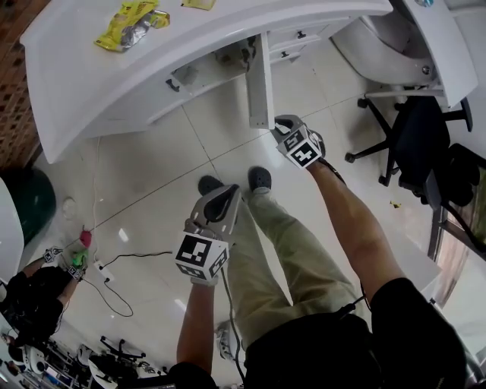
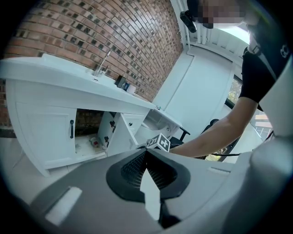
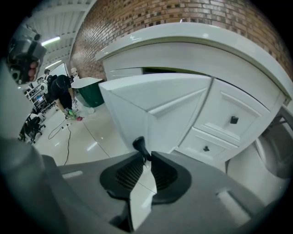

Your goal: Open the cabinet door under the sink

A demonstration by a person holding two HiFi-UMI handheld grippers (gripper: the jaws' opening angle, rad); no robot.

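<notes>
In my head view the right claw (image 1: 282,123) covers the handle (image 3: 139,145) of the cabinet door (image 1: 260,80). Behind that door, the small things (image 2: 94,142) inside are too small for me to tell. Above it, the bench (image 1: 76,68) runs off the top edge.

The cabinet door (image 1: 260,80) was plain white, as were the countertop (image 1: 68,68) and the drawers (image 3: 238,116). The door's handle (image 3: 139,145) was black. The left gripper (image 1: 222,199) and right gripper (image 1: 284,123) were grey with black ribbed pads (image 3: 129,173), and their cubes (image 1: 201,254) bore black-and-white square markers. The wall (image 2: 114,32) was red-brown brick with pale joints. At 11 o'clock on the countertop lay a yellow packet (image 1: 130,21). The floor (image 1: 152,175) was glossy off-white tile, and the trousers (image 1: 288,243) were olive.
</notes>
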